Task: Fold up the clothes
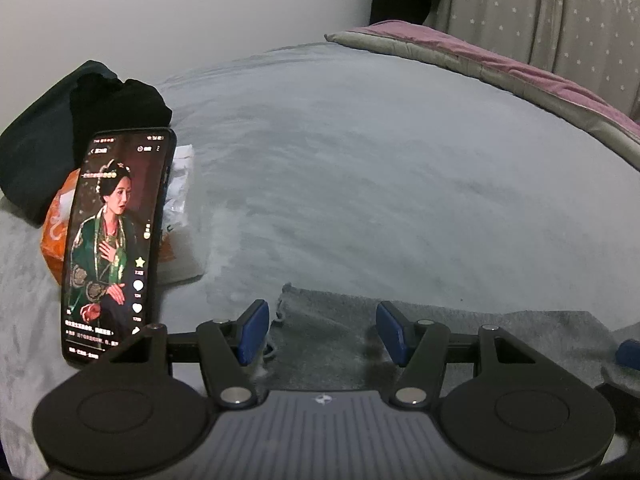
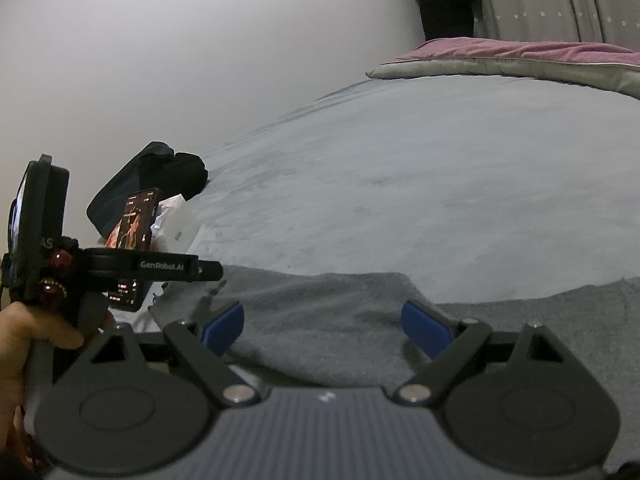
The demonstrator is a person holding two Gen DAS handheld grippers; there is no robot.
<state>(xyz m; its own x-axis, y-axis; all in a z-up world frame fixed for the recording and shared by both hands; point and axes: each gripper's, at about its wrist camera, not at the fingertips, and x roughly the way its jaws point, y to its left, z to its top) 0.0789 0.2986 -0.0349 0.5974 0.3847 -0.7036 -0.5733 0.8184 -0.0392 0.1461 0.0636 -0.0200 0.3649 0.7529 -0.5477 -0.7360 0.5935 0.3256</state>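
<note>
Bed (image 1: 360, 160) beneath half-cropped grey garment (image 2: 320, 320)

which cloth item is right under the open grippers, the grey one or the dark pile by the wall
The grey garment, spread flat between both grippers' blue pads. The dark pile sits bunched far off behind the phone.

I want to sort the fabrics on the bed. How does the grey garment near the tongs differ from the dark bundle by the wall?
The grey garment lies spread flat at the near edge; the dark bundle sits heaped at the wall. The garment is mid grey, the bundle almost black. The garment lies beneath both open tongs; the bundle is far from them. Both rest on the bed.
</note>
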